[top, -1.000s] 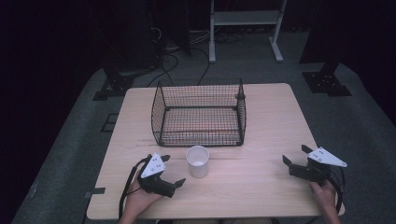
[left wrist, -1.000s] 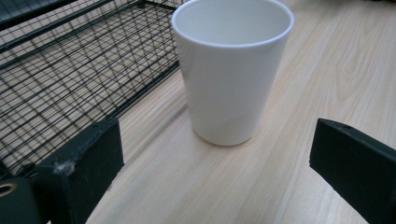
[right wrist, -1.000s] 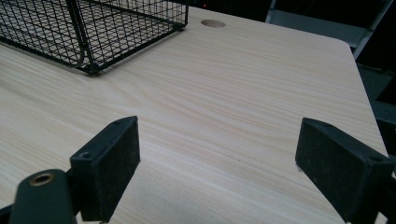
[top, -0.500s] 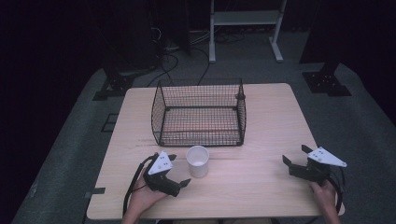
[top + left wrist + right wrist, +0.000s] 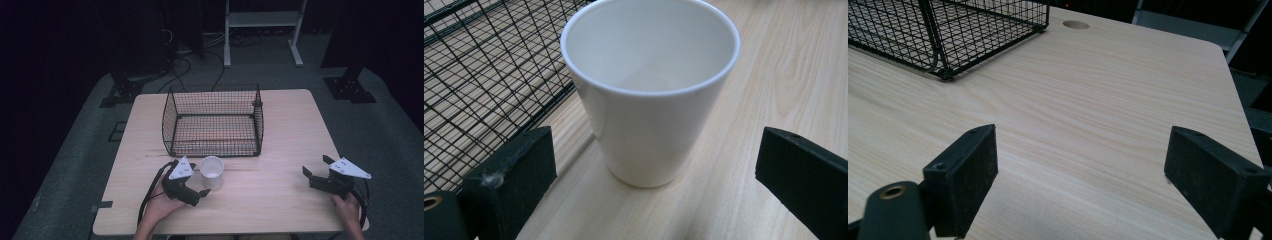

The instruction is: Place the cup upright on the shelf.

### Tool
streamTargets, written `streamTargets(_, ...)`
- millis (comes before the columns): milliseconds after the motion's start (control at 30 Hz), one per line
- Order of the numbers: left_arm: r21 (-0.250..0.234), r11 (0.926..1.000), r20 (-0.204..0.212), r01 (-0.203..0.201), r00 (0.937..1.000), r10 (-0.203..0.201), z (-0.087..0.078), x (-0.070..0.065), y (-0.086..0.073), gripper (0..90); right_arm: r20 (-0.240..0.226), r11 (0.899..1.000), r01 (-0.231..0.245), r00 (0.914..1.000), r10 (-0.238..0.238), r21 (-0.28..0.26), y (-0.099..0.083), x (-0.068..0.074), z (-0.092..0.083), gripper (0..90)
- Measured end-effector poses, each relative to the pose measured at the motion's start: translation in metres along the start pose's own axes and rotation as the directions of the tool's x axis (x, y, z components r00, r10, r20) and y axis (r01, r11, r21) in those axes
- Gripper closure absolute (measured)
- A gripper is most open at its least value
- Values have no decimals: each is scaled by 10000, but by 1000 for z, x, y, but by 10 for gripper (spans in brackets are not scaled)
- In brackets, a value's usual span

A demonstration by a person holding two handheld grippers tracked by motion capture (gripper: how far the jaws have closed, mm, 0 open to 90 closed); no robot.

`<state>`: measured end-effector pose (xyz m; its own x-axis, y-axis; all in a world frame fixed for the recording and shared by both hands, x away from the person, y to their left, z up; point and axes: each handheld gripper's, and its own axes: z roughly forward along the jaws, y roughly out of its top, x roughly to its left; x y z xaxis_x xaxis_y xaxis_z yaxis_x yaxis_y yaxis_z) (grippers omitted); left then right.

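Now your left tongs (image 5: 651,165) gape around the empty cup (image 5: 650,90); right tongs (image 5: 1088,175) spread wide, basket (image 5: 214,120) empty ahead.

We count 1 white cup (image 5: 212,171), 1 black wire basket (image 5: 213,121), 1 wooden bench (image 5: 280,150), 2 tools: left tool (image 5: 197,181) & right tool (image 5: 315,167), 1 per hand.

No text, label, brand, number or sign can be read on anything in these views.
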<state>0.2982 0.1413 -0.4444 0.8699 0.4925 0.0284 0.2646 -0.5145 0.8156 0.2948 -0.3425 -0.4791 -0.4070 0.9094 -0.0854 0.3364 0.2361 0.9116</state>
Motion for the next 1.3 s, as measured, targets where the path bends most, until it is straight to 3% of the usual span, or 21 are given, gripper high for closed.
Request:
streamTargets(533,314,9994,350,-168,9993,157,15,2,15,22,11,10000,16,10000,-16,4,0,0,0,131)
streamTargets(867,612,9979,353,-210,9992,189,26,5,22,24,17,10000,35,10000,-35,-6,0,1,0,131)
streamTargets(1100,1043,9941,547,-305,9982,249,35,9,26,70,11,10000,50,10000,-50,-13,0,1,0,131)
streamTargets(1300,1053,9939,662,-327,9975,258,36,9,25,136,4,10000,57,10000,-57,-13,0,1,0,131)
